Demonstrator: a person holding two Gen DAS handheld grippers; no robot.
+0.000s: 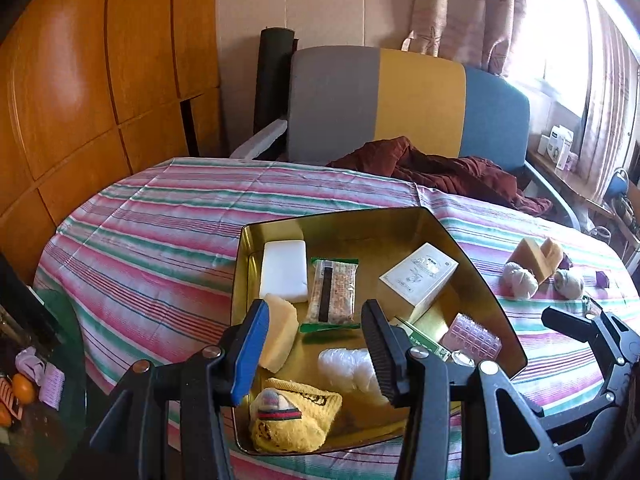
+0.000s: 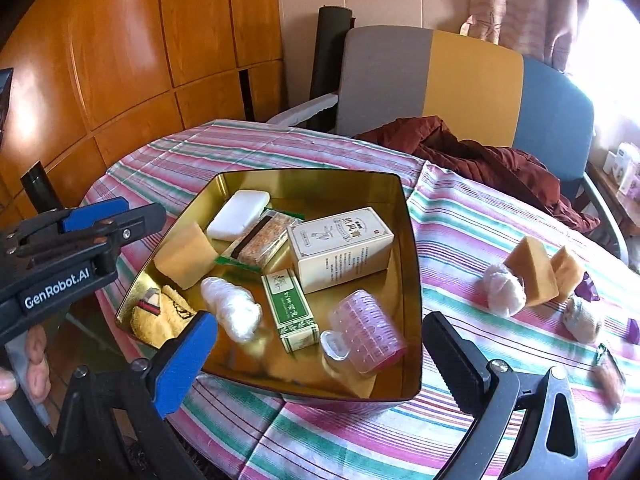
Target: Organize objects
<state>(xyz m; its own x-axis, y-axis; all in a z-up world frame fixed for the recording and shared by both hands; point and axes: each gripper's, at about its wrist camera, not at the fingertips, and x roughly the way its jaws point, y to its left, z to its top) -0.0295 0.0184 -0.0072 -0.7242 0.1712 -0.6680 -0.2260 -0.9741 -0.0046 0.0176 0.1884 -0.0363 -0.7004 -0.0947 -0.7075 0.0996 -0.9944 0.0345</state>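
Left wrist view: the left gripper sits at lower centre, jaws parted and grasping nothing, above the near end of the gold tin. The tin occupies frame centre on the striped tablecloth and holds a white soap bar, yellow cloth and white box.

Right wrist view: the right gripper at the bottom stands wide apart, released, nothing between its fingers. 2 tan sponges lie on the cloth at right, outside the tin.
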